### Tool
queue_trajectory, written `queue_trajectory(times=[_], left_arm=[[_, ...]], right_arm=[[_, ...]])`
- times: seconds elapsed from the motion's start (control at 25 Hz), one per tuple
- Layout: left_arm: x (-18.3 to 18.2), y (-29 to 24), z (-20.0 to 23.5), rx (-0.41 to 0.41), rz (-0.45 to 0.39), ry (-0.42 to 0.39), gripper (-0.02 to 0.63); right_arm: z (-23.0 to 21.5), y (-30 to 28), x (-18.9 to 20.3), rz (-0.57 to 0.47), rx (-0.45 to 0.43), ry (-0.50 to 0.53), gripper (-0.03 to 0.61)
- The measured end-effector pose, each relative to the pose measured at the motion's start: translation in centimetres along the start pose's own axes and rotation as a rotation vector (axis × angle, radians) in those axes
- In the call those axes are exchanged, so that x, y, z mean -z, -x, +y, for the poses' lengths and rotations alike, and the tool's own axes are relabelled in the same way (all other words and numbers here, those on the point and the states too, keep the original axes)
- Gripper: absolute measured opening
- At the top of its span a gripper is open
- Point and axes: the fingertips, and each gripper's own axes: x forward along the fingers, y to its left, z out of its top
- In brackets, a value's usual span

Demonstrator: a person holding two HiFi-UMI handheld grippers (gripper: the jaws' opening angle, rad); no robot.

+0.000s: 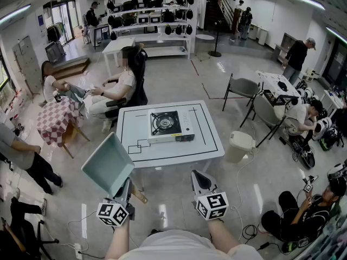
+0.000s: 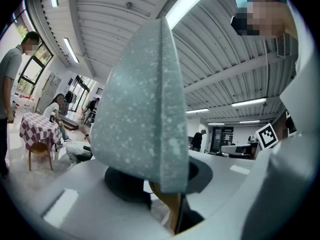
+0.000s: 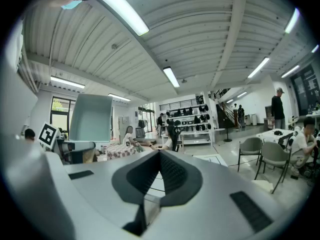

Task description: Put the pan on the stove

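My left gripper (image 1: 128, 187) is shut on the wooden handle (image 2: 170, 204) of a pale green square pan (image 1: 108, 164). It holds the pan tilted up in the air, short of the table's front left corner. In the left gripper view the speckled pan (image 2: 145, 114) rises edge-on and fills the middle. The portable gas stove (image 1: 170, 125) sits in the middle of the white table (image 1: 209, 145), with nothing on its burner. Beside it, my right gripper (image 1: 199, 179) hangs in front of the table; its jaws (image 3: 159, 171) are shut and hold nothing. The pan (image 3: 90, 116) shows at the left of the right gripper view.
A white bin (image 1: 239, 145) stands right of the table, with grey chairs (image 1: 241, 86) behind it. People sit at the left near a checked table (image 1: 54, 121), and one person (image 1: 303, 213) sits on the floor at the lower right. Cables lie on the floor there.
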Motion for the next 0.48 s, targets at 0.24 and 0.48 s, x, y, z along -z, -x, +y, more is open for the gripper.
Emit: queue_trajectory(times=[0.24, 0.48], left_arm=[[0.2, -0.1, -0.8, 0.002, -0.002, -0.007, 0.118], [-0.2, -0.1, -1.6, 0.002, 0.001, -0.016, 0.118]], right_arm=[[-0.1, 0.2, 0.1, -0.004, -0.011, -0.003, 0.008], [-0.5, 0.8, -0.2, -0.007, -0.013, 0.001, 0.008]])
